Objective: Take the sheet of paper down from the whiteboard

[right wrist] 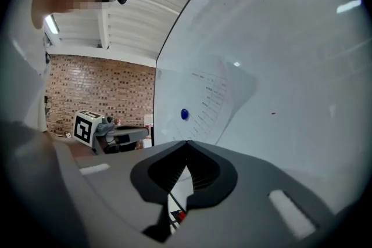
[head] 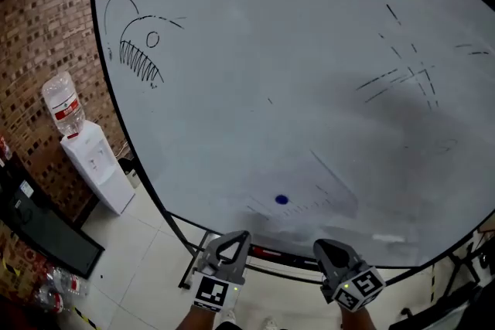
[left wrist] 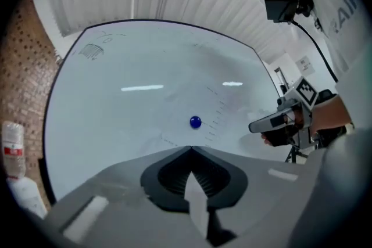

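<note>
A white sheet of paper (head: 313,189) hangs low on the whiteboard (head: 294,73), pinned by a round blue magnet (head: 281,199) near its lower left. The left gripper view shows the magnet (left wrist: 195,122) and the sheet (left wrist: 224,110) straight ahead, and in the right gripper view the sheet (right wrist: 224,96) lies right of the magnet (right wrist: 184,114). My left gripper (head: 235,239) and right gripper (head: 325,247) are both shut and empty. They point level at the board from just below the sheet and stand a little apart from it.
A water dispenser (head: 98,165) with a bottle (head: 63,106) on top stands left of the board against a brick wall (head: 39,27). The board's tray (head: 267,253) holds a red marker. A fish sketch (head: 139,46) is at upper left. Bottles (head: 46,290) lie on the floor.
</note>
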